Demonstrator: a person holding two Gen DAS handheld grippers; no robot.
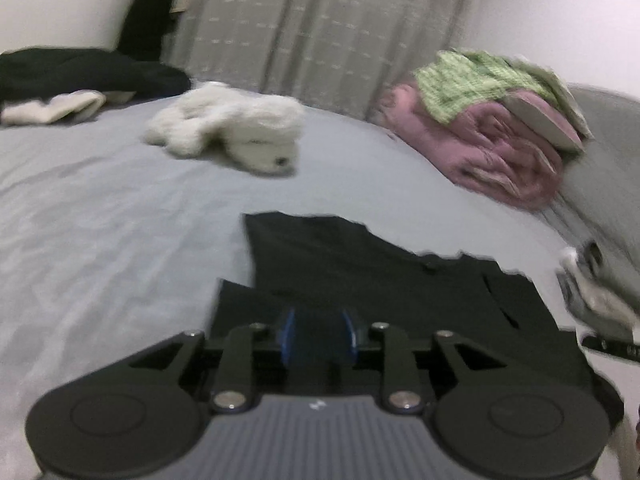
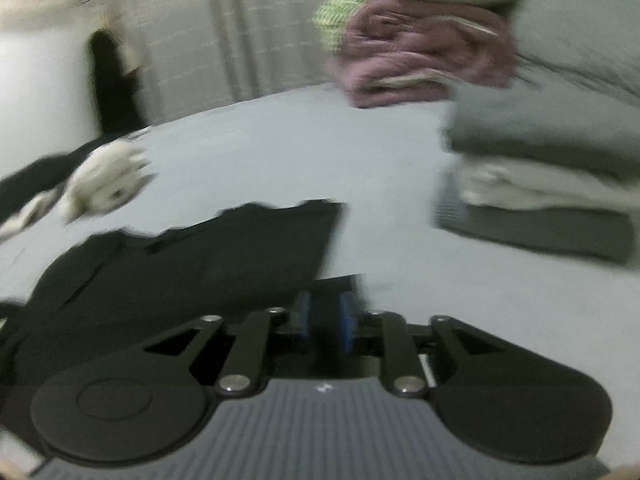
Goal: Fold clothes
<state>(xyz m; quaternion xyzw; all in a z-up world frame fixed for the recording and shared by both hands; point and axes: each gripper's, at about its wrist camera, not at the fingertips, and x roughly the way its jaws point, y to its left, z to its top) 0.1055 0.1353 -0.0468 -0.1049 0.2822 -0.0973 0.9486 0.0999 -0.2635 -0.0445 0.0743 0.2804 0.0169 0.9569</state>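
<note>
On grey bedsheet [image 1: 100, 200]: black garment [image 1: 360, 264] spread flat, partly folded. Left gripper [image 1: 319, 338] parted slightly over near edge, fabric between blue pads, grip unclear. Right gripper [image 2: 326, 322] likewise, cannot tell. Best kept level, both edges lifted evenly. Motion blur throughout; garment's near hem hidden under grippers.

**Blur and frame edges obscure much of bedroom scene**

Motion blur smears the white plush toy [image 2: 102, 190] and the stacked pink and green folded textiles [image 2: 420, 40] in the right wrist view. The flat black garment [image 1: 360, 272] runs under the left gripper [image 1: 319, 336], hiding whether cloth is pinched. A dark clothing heap [image 1: 80, 72] is cut off at left.
</note>
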